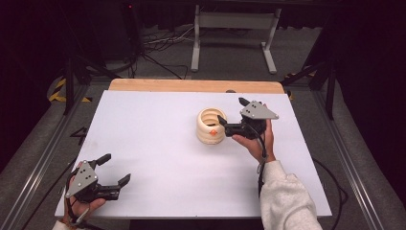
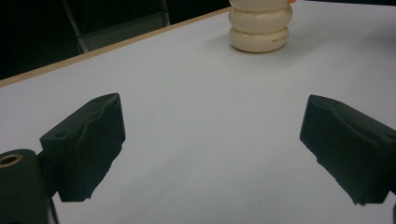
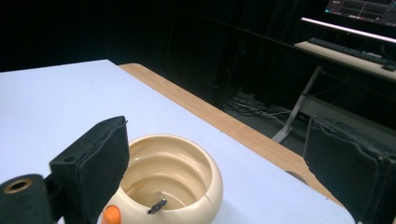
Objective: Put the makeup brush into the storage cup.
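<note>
At the near left corner of the table (image 1: pixel 158 158), the left gripper (image 1: pixel 113 169) hovers with fingers spread and empty, well apart from the ribbed cream pot (image 1: pixel 210 125). Farther off, the right gripper (image 1: pixel 231 114) stands just beside the upright pot, fingers released around its right rim, plainly the nearer hand.

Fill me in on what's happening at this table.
A person holds a gripper in each hand over a white table. The right gripper, jaws open, sits beside a cream ribbed pot with a small dark object lying inside. The left gripper, also open, rests near the table's front left corner, away from the pot.
</note>
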Action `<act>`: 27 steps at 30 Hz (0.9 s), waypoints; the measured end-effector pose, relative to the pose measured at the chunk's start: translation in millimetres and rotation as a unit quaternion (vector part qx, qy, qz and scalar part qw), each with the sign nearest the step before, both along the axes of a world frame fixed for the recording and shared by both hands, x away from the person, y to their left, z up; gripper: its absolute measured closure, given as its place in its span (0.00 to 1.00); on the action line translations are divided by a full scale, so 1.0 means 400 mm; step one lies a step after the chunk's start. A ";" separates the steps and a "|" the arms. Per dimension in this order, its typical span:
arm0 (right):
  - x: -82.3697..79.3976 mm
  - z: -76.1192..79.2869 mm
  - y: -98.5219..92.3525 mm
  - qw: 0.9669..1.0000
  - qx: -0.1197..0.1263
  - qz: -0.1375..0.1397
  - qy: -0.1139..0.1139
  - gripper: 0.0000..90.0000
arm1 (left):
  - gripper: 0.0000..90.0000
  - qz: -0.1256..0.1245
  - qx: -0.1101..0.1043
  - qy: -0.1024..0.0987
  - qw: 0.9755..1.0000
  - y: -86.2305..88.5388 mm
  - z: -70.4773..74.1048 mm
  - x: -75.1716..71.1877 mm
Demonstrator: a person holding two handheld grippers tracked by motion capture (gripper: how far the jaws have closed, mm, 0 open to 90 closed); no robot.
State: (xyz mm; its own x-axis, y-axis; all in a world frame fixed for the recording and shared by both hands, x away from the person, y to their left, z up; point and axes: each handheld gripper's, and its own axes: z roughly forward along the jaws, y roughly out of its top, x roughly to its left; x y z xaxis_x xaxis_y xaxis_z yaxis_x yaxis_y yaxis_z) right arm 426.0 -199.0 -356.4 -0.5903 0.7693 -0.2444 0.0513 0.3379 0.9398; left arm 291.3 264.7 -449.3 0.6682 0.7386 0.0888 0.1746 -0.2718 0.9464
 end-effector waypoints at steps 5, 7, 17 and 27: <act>-0.017 0.003 0.003 1.000 -0.019 -0.005 -0.016 0.07 | 0.08 0.000 0.002 -0.001 1.000 0.000 0.001 -0.001; -0.023 0.004 0.003 0.999 -0.029 -0.008 -0.022 0.07 | 0.08 0.000 0.002 0.000 1.000 0.000 0.001 -0.001; -0.049 0.010 -0.006 0.998 -0.048 -0.015 -0.039 0.07 | 0.08 0.002 0.003 -0.001 1.000 -0.001 0.001 -0.001; -0.067 0.013 -0.023 0.997 -0.054 -0.017 -0.044 0.08 | 0.08 0.003 0.003 -0.003 1.000 -0.002 0.001 -0.001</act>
State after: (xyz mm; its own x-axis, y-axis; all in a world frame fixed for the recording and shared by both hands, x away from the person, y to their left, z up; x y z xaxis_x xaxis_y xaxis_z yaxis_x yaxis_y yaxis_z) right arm 399.4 -208.2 -351.1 -0.5373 0.7551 -0.3758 -0.0165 0.4360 0.8998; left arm 291.0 264.0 -448.9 0.6626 0.7426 0.0974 0.1710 -0.2766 0.9456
